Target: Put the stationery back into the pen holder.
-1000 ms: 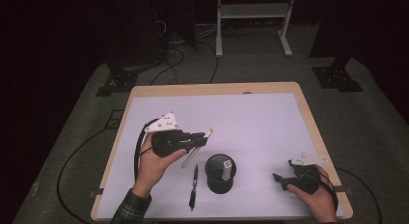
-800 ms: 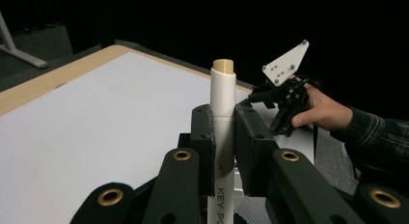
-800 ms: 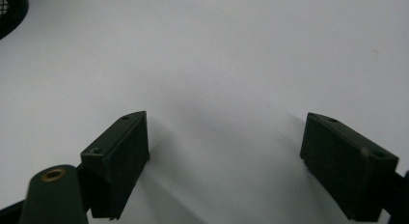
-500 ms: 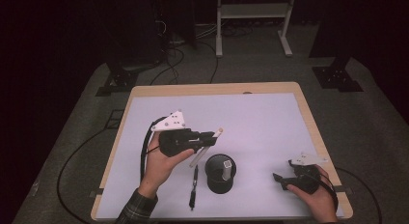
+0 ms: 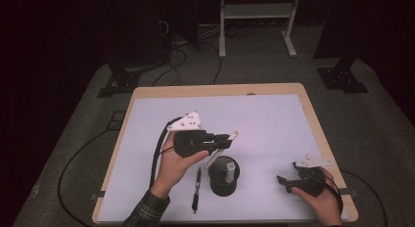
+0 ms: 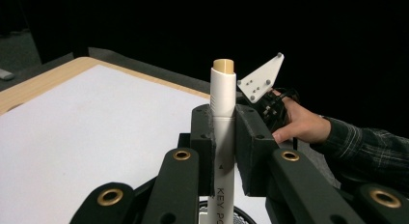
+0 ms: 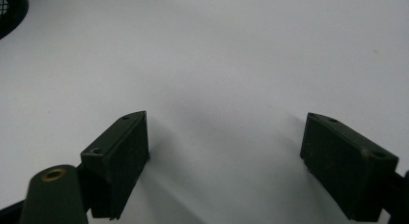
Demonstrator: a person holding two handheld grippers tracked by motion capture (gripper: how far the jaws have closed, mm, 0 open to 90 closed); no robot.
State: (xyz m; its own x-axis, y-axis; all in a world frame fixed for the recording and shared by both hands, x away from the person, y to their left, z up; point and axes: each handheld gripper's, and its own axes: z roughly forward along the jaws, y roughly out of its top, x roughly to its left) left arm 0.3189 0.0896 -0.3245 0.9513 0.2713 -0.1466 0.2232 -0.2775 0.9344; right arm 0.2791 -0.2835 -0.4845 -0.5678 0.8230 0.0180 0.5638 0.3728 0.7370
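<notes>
Dim, grainy pictures, bright white table (image 5: 274, 119) amid dark surroundings, soft shadows, blurred close-up foregrounds.

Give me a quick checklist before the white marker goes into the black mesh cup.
1. Left tool clamped on white marker: ok.
2. Marker's lower end over the black mesh cup: cannot tell.
3. Cup upright, with one item already standing inside: ok.
4. Black pen lies left of the cup, clear of the drop: ok.
5. Right tool open, low over the table, away from the cup: ok.
</notes>
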